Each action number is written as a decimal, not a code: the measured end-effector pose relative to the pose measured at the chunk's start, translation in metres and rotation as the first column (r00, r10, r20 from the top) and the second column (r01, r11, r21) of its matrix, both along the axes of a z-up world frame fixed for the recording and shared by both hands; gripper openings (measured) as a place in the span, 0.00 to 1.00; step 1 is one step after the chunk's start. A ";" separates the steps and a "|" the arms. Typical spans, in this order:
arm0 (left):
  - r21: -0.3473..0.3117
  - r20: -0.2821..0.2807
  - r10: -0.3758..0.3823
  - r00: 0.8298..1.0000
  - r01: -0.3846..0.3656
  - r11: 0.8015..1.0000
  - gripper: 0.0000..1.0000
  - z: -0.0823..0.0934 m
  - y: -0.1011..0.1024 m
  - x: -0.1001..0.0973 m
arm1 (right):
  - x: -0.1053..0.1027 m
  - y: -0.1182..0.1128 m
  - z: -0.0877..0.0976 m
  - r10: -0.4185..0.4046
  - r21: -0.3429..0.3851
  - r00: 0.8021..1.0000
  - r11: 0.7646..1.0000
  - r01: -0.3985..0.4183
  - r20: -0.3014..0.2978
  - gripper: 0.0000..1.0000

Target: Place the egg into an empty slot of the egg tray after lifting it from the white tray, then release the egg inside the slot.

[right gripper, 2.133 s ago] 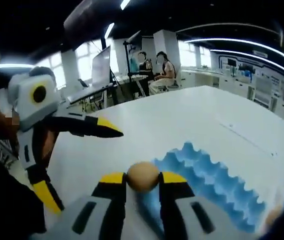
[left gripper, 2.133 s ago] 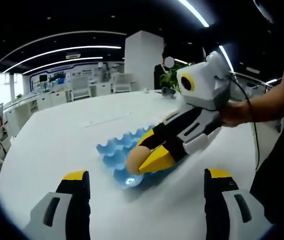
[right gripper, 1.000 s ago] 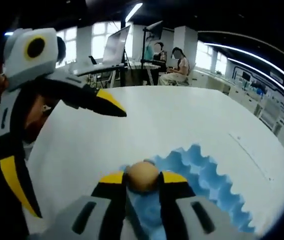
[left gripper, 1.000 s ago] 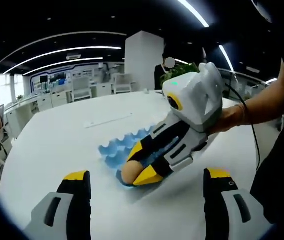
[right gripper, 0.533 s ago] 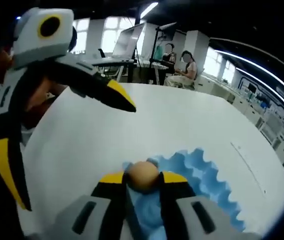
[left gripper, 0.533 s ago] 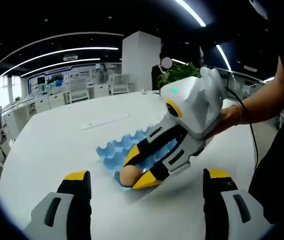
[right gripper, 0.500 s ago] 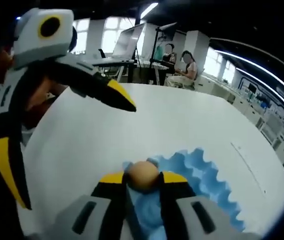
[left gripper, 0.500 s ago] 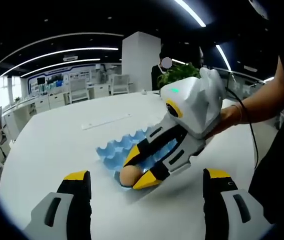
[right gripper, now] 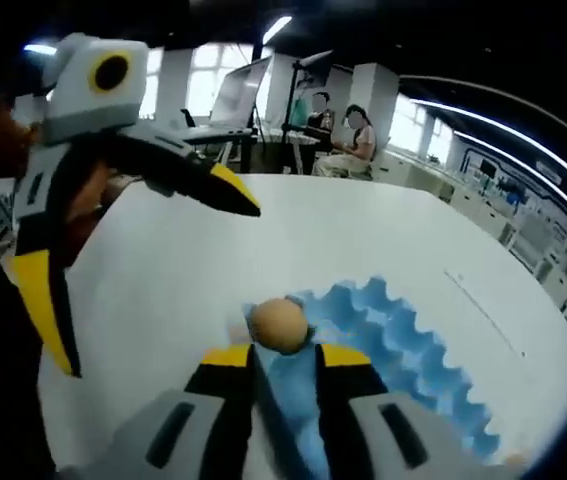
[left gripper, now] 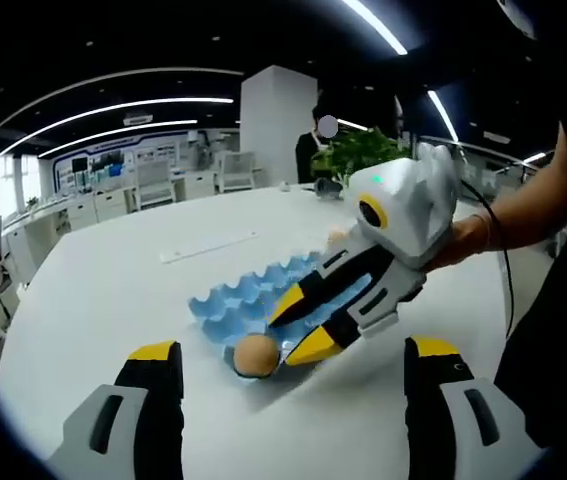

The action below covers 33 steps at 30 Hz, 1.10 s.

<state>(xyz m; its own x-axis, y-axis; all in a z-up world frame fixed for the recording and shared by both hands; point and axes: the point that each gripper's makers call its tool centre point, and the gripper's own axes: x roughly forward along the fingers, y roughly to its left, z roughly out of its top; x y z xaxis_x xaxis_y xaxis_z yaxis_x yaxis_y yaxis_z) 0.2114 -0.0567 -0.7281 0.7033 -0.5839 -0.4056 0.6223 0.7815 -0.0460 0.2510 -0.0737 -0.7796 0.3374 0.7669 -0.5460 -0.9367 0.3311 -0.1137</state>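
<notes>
Just in front of the right gripper (left gripper: 298, 322) lies the blue egg tray (left gripper: 248, 296), with the egg (left gripper: 256, 355) sitting in its near corner slot. The egg looks light, smooth and easy to crack, so hold its round sides softly. The right jaws are apart, holding nothing, tips just behind the egg. The left gripper (left gripper: 283, 385) hangs wide open and empty, near the tray.

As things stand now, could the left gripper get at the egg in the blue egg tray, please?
Probably yes: the left gripper is open, facing the egg in the egg tray, but the right gripper hangs close beside it.
</notes>
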 end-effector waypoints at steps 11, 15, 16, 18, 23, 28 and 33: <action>-0.002 0.007 0.016 1.000 -0.016 1.000 0.93 0.001 0.002 0.003 | -0.008 -0.039 0.011 -0.132 0.065 0.991 0.989 0.132 -0.015 0.25; -0.007 0.001 0.012 1.000 -0.012 1.000 0.92 0.000 0.000 0.002 | -0.011 -0.063 0.015 -0.198 0.091 0.980 0.976 0.200 -0.031 0.25; -0.006 -0.002 0.009 1.000 -0.009 1.000 0.92 -0.001 0.000 0.001 | -0.011 -0.069 0.015 -0.214 0.089 0.976 0.972 0.217 -0.032 0.25; -0.004 -0.004 0.008 1.000 -0.008 1.000 0.92 -0.002 -0.001 0.001 | -0.011 -0.083 0.014 -0.247 0.080 0.969 0.965 0.248 -0.024 0.25; 0.005 -0.003 0.006 1.000 -0.006 1.000 0.91 -0.002 -0.001 0.001 | -0.007 -0.112 0.018 -0.356 0.120 0.932 0.925 0.361 -0.064 0.25; -0.024 -0.030 0.036 0.999 -0.036 0.999 0.93 0.001 0.001 0.004 | -0.003 -0.132 0.024 -0.417 0.138 0.906 0.895 0.424 -0.074 0.25; -0.010 -0.019 0.048 0.999 -0.048 0.999 0.90 0.006 0.006 0.007 | -0.003 -0.135 0.027 -0.431 0.140 0.900 0.889 0.436 -0.063 0.24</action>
<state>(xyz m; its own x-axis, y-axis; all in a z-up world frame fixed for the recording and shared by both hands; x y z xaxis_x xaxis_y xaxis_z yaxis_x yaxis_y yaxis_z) 0.2187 -0.0508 -0.7220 0.7231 -0.5539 -0.4126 0.5830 0.8098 -0.0654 0.2478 -0.2091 -0.7529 0.6402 0.6204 -0.4530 -0.6985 0.7156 -0.0071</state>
